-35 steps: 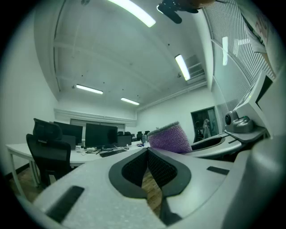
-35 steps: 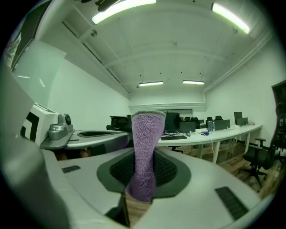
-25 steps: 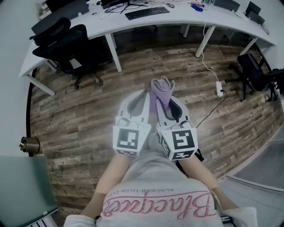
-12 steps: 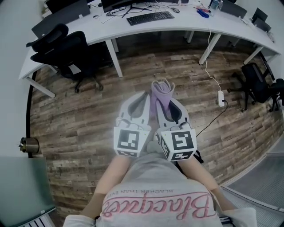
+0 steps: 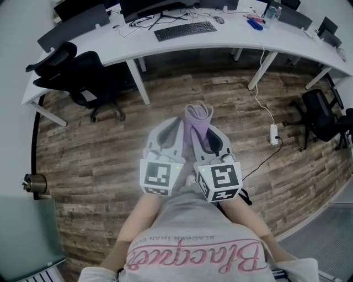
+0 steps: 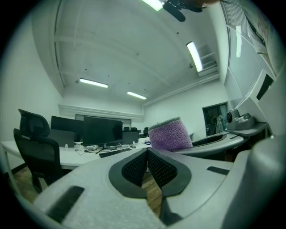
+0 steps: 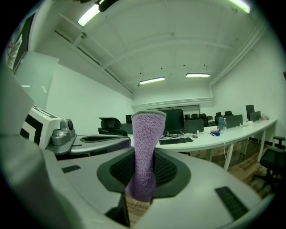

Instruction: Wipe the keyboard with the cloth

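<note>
Over the last second the keyboard (image 5: pixel 185 30) has slid lower in the head view while our two grippers have kept their place in front of us. We judge that we are walking toward it and that the wiping has not begun.

The keyboard lies on the white desk (image 5: pixel 231 43), well apart from us across the wooden floor (image 5: pixel 99 143). Our right gripper (image 5: pixel 203 125) is clamped on the purple cloth (image 5: pixel 197 113). The cloth's folded end stands up past the jaw tips and points toward the keyboard. Our left gripper (image 5: pixel 177 121) rides just beside it, as far from the keyboard as the right one. Its jaws are drawn together at the tips with nothing between them.

A dark monitor (image 5: pixel 149 5) stands just behind the keyboard, and a black office chair (image 5: pixel 83 74) sits to the keyboard's left, on our side of the desk. To the keyboard's right and nearer us, a cord drops from the desk to a power strip (image 5: pixel 273 134) on the floor. The straight line to the keyboard looks open to us. The cord and strip would matter only if we drift right.
</note>
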A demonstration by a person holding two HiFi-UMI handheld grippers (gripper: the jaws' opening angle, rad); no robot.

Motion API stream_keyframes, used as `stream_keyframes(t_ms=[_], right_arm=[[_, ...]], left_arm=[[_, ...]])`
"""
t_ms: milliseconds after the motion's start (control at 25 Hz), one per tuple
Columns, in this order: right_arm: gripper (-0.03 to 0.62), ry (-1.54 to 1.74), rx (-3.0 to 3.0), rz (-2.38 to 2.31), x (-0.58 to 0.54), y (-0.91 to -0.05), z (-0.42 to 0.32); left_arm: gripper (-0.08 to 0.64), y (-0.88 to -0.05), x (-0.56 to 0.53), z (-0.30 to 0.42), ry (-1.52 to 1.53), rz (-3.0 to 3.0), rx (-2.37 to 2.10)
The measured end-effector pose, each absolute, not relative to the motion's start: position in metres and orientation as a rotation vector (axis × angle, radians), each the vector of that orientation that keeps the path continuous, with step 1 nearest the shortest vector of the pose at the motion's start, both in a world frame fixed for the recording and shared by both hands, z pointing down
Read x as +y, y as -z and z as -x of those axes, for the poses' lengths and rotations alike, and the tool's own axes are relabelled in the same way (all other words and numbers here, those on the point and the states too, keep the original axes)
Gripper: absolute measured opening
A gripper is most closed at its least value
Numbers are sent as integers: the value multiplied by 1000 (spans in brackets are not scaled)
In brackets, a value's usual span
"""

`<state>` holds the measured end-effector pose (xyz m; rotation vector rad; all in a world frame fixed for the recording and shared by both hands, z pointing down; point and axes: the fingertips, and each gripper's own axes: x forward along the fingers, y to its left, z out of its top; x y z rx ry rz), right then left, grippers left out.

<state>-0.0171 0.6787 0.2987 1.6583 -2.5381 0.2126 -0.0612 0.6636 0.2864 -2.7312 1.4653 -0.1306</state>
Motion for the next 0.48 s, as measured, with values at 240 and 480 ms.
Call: stream_keyframes(t_ms=[240,480], right_arm=[[84,-215,-2552,-1637,644,-302,-3],[85,-240,-2550,-1630,625,-307,-20]], left_arm=[[5,-290,629,47,130,2712,1513],[5,-294,608,33,134,2717,1529]])
